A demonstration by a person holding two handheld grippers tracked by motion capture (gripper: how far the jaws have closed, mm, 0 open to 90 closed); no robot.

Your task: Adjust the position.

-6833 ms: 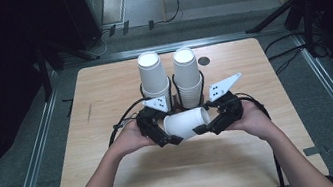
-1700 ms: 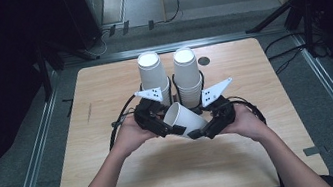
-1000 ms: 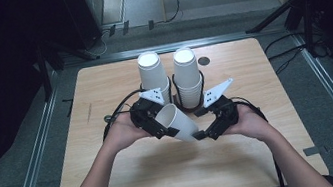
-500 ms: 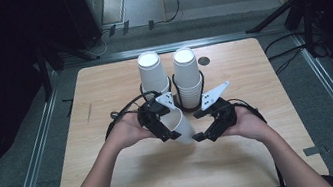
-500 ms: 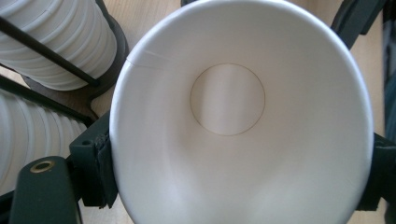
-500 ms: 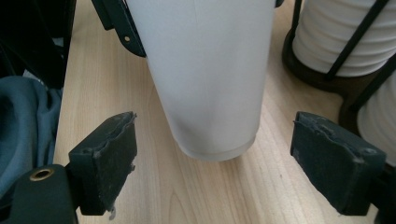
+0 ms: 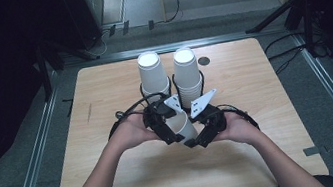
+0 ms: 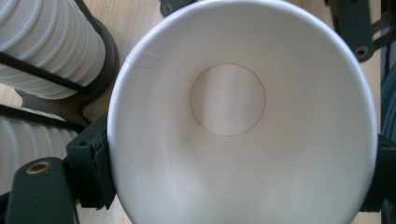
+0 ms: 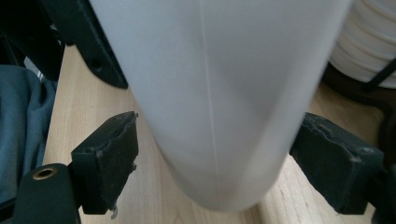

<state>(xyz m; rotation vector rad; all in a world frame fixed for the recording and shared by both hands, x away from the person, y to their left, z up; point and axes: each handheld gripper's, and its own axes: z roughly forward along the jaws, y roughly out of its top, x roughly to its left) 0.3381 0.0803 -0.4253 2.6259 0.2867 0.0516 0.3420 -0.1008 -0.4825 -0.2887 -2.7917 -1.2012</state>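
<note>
A single white paper cup is held tilted above the wooden table, between both hands. My left gripper is shut on its rim. The left gripper view looks straight into the cup, with a pad pressed on each side of the mouth. My right gripper stands around the cup's narrow end. Its jaws have just been closing with the cup between them. One pad still stands a little off the wall.
Two tall stacks of white cups stand in black wire holders just behind the grippers. They also show close by as ribbed stacks. A small dark disc lies at the back. Cables trail from both grippers.
The left gripper has carried the cup to the right, tilting it further. The right gripper has come lower and nearer, around the cup's narrow end.
</note>
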